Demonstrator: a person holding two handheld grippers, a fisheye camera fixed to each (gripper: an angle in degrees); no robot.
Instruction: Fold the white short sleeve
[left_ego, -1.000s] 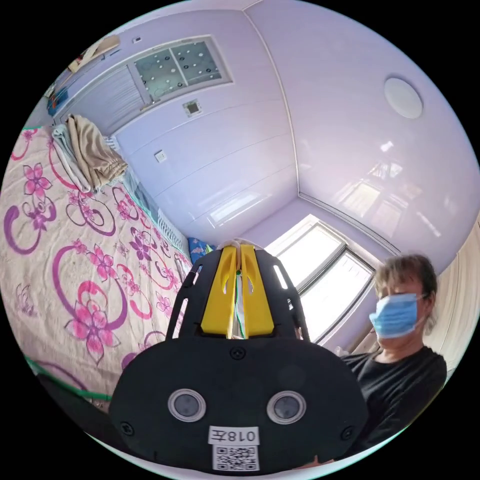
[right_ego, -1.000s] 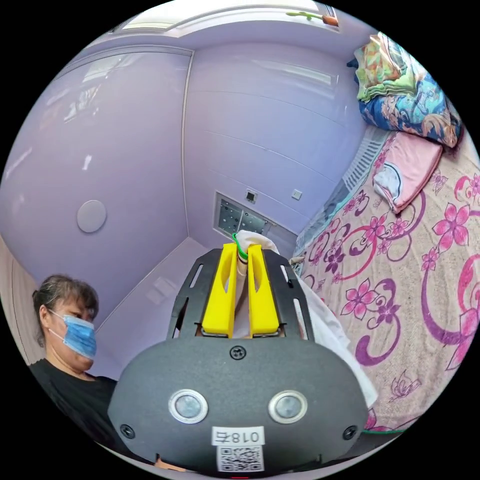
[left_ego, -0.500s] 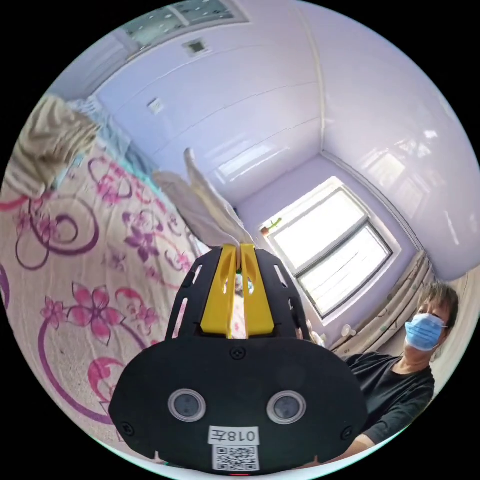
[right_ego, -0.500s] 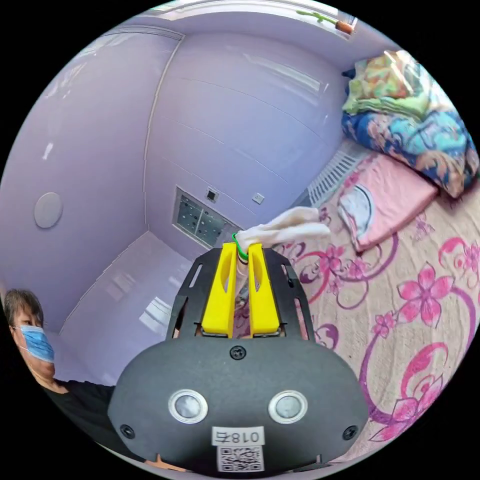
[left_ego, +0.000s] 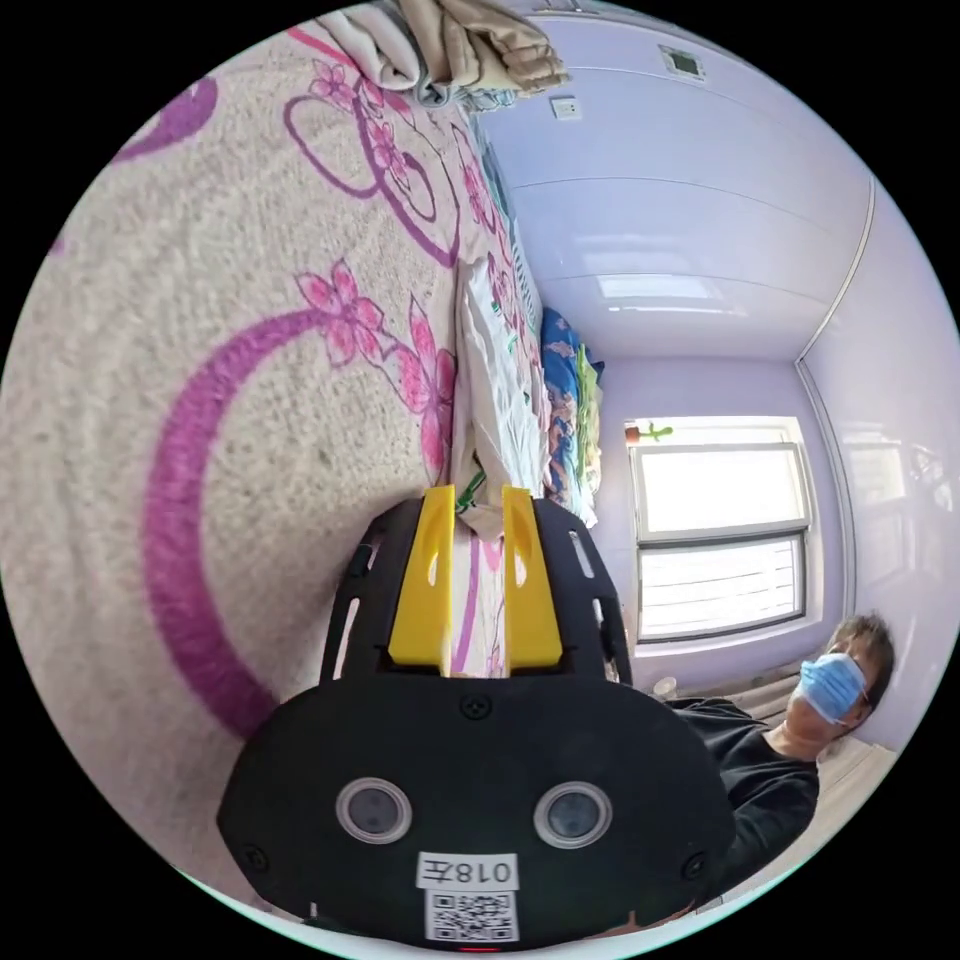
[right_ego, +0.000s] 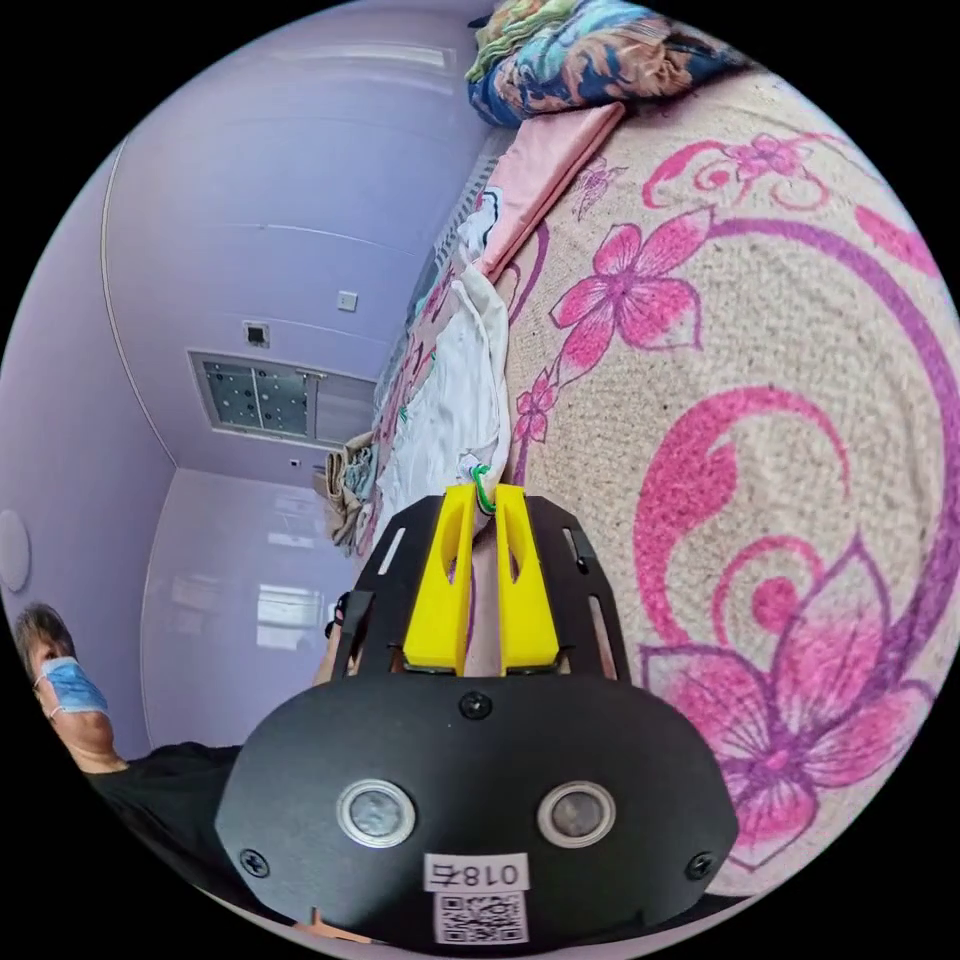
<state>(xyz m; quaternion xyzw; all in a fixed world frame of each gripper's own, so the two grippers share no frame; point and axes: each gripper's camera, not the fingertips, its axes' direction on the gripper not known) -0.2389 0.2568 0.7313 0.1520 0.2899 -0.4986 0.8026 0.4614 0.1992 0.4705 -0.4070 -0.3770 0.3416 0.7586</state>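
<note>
Left gripper (left_ego: 475, 492): yellow jaws spread, a clear gap between them, nothing pinched; white shirt hem just past the tips. Right gripper (right_ego: 484, 492): jaws nearly pressed together, a green loop and a bit of white cloth at the tips; whether both jaws truly bite the cloth cannot be told.

Shirt (left_ego: 495, 400): lying on the bedspread (left_ego: 200, 400) as a long, bunched strip, running from one gripper's tips toward the other's; same shirt (right_ego: 450, 400) seen edge-on from the right side, folds and layers not readable at this low angle.

Beyond the shirt: pink pillow (right_ego: 545, 175) and bright quilts (right_ego: 590, 45) at one end of the bed, beige folded clothes (left_ego: 470, 40) at the other; window (left_ego: 720, 540) and a seated person (left_ego: 790, 760) at the edge of the frame.

Risks, as judged:
- One end free, one end possibly held: any pull by the right gripper likely to drag the strip askew and undo the lay.
- Soft, bunched cloth: a regrasp by the left jaws likely to catch one layer only, or a wrinkle, giving a crooked fold.
- Jaws low against the bedspread: chance of pinching the spread together with the hem.
</note>
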